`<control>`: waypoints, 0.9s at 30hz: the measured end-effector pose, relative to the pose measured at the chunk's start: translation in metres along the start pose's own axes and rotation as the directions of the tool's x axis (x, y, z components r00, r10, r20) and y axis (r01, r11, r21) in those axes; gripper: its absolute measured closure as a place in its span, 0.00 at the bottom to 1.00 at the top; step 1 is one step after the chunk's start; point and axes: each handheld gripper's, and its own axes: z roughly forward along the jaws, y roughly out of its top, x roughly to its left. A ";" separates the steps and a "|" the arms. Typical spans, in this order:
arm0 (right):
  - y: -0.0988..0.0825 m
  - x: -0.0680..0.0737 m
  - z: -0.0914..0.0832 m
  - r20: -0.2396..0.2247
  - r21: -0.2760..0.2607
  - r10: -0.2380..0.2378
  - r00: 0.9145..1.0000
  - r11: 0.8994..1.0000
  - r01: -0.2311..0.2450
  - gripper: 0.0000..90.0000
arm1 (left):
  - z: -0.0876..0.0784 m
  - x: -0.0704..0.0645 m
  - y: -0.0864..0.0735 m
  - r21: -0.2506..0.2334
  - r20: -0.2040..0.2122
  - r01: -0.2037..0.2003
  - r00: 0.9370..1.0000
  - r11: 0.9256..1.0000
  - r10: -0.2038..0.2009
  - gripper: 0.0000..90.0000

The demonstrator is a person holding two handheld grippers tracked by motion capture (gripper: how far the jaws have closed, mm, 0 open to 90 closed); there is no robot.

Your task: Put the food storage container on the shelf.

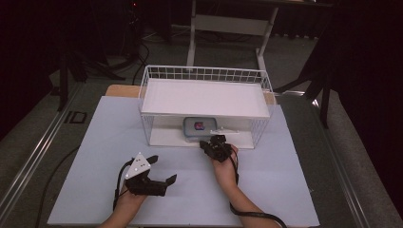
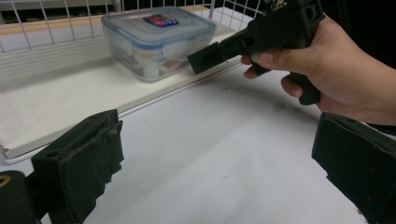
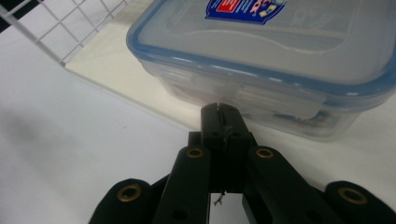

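Right gripper (image 1: pixel 210 144) clenched, jaws pressed flat together with nothing between them; tips sit at the near side wall of the food container (image 1: pixel 198 128), on or just short of the clear latch flap below the blue lid rim; contact hard to judge. Left gripper (image 1: pixel 161 168) released, jaws wide apart, hovering over bare bench (image 1: pixel 266 175) well short of the rack

Hidden / hard to read:
- container sits on the lower shelf of the wire basket rack (image 1: pixel 256 80), under the upper white shelf board (image 1: pixel 204 97); high view gives its front half in shadow, back part covered by the board
- contents blurred through the cloudy walls; label on the lid reads as red and blue, text not legible
- left gripper view cuts both pads at the frame edge

Edges and room:
- container stands just back from the front edge of the lower shelf, left of centre
- rack front is open; wire mesh closes the sides and back
- low gap between shelf boards
- wide free bench on both sides of the hands

Materials:
- container: translucent plastic, rounded-corner rectangle, blue-rimmed lid
- rack: thin white wire grid, flat matt boards
- bench cover: pale sheet, faintly smudged
- gripper pads: black, worn, rough foam-like faces
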 end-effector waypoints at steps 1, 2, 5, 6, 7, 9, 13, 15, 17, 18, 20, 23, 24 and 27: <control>0.001 0.001 0.002 0.005 0.002 -0.006 1.000 1.000 0.006 1.00 | 0.000 0.000 0.000 -0.002 0.000 0.005 1.000 1.000 -0.005 0.03; 0.002 0.001 0.004 0.006 0.002 -0.008 1.000 1.000 0.008 1.00 | 0.000 0.000 0.000 -0.001 -0.002 0.004 1.000 1.000 -0.004 0.03; 0.005 0.005 0.008 -0.003 -0.001 -0.005 1.000 1.000 0.005 1.00 | 0.000 0.001 0.000 -0.001 -0.010 -0.005 1.000 1.000 0.005 0.03; 0.007 0.006 0.009 -0.005 0.000 -0.007 1.000 1.000 0.007 1.00 | 0.000 0.001 0.000 0.000 -0.011 -0.001 1.000 1.000 0.001 0.03; 0.008 0.007 0.011 -0.002 0.001 -0.014 1.000 1.000 0.014 1.00 | 0.000 0.001 0.000 -0.002 -0.010 -0.001 1.000 1.000 0.001 0.03; 0.009 0.008 0.012 0.000 0.002 -0.013 1.000 1.000 0.013 1.00 | -0.001 0.001 0.000 -0.002 -0.003 0.002 1.000 1.000 -0.002 0.03; 0.013 0.004 0.016 0.006 -0.013 -0.011 1.000 1.000 0.011 1.00 | 0.000 0.000 0.000 0.001 -0.001 -0.016 1.000 1.000 0.016 0.03; 0.015 0.003 0.019 0.014 -0.014 -0.006 1.000 1.000 0.007 1.00 | 0.000 -0.001 0.000 -0.002 0.004 -0.015 1.000 1.000 0.015 0.03; 0.016 0.003 0.021 0.017 -0.009 -0.008 1.000 1.000 0.009 1.00 | -0.001 -0.001 0.000 -0.004 0.004 -0.018 1.000 1.000 0.018 0.03; 0.016 0.003 0.022 0.020 -0.008 -0.008 1.000 1.000 0.008 1.00 | -0.001 -0.001 0.000 -0.002 0.004 -0.017 1.000 1.000 0.017 0.03; 0.018 0.002 0.024 0.030 -0.008 -0.011 1.000 1.000 0.011 1.00 | -0.001 0.000 0.000 -0.006 0.005 -0.014 1.000 1.000 0.014 0.03; 0.019 -0.001 0.025 0.047 -0.011 0.001 0.999 1.000 0.000 1.00 | -0.001 0.000 0.000 -0.010 0.005 -0.004 1.000 1.000 0.004 0.03; 0.019 -0.002 0.025 0.053 -0.011 0.000 0.999 1.000 0.000 1.00 | -0.001 0.000 0.000 -0.013 0.006 -0.003 1.000 1.000 0.003 0.03; 0.020 -0.005 0.023 0.063 -0.012 0.006 0.998 1.000 -0.005 1.00 | -0.001 0.000 0.000 -0.009 0.006 -0.007 1.000 1.000 0.007 0.03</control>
